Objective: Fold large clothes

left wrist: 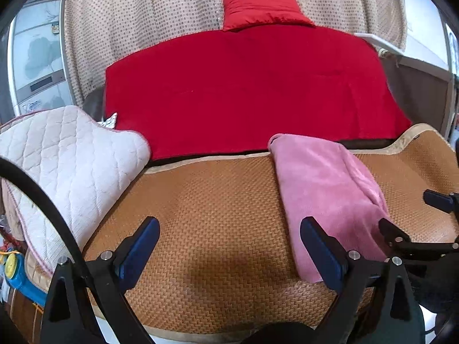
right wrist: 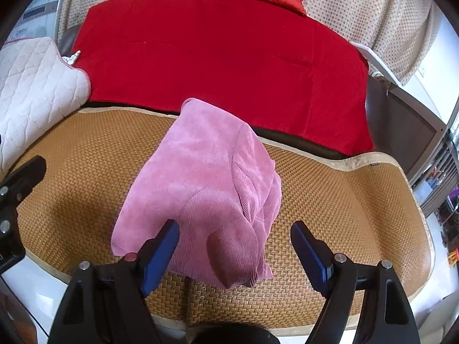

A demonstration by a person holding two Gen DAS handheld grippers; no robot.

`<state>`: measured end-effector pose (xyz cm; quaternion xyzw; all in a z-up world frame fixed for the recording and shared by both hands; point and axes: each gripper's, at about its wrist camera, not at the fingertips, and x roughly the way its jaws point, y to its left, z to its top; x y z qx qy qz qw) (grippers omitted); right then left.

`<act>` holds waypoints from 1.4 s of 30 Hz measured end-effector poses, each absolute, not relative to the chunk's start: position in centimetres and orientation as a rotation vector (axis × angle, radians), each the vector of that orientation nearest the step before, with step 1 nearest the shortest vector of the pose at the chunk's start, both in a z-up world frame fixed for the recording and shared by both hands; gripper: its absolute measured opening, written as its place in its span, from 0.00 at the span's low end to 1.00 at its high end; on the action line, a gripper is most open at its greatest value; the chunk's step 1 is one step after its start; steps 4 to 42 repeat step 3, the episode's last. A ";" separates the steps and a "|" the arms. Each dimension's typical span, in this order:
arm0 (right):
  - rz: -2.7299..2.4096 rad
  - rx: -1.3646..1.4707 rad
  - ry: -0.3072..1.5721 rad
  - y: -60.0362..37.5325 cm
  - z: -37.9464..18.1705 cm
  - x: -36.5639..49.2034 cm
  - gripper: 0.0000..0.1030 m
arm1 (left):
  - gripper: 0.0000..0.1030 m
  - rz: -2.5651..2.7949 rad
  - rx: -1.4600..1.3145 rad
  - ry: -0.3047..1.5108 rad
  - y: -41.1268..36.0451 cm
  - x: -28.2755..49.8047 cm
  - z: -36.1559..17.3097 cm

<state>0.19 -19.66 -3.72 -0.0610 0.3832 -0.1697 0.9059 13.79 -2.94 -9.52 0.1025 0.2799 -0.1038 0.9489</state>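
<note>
Pink garment [right wrist: 200, 186] lies on a woven mat [right wrist: 330, 195], already gathered into a long, narrow bundle that runs from the near edge toward the far edge, where a red blanket [right wrist: 215, 57] begins. Its right side is doubled over into a thick ribbed fold, and its near end is loose and rumpled close to the mat's near border.

The right gripper [right wrist: 235, 246] hovers just above that near end with its jaws spread wide and nothing between them; its left finger sits over the cloth, its right finger over bare mat. The left gripper [left wrist: 229, 246] is also wide open and empty, hanging over bare mat just left of the garment, with its right finger at the cloth's left edge. A quilted white cushion [left wrist: 66, 166] rests at the far left, clear of the work.

Judging by the narrow shape, the lengthwise folds look done and the step in hand appears to be the crosswise fold. That next move would call for both grippers to come down on the two near corners, close on all layers at once, then lift and carry the near end over toward the far end without letting the ribbed fold on the right slip open.
</note>
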 end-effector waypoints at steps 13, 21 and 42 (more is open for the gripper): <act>-0.349 -0.129 0.781 -19.6 -3.5 0.5 0.81 | 0.95 -0.199 0.206 0.553 -2.8 14.0 -9.3; -0.349 -0.129 0.781 -19.6 -3.5 0.5 0.81 | 0.95 -0.199 0.206 0.553 -2.8 14.0 -9.3; -0.349 -0.129 0.781 -19.6 -3.5 0.5 0.81 | 0.95 -0.199 0.206 0.553 -2.8 14.0 -9.3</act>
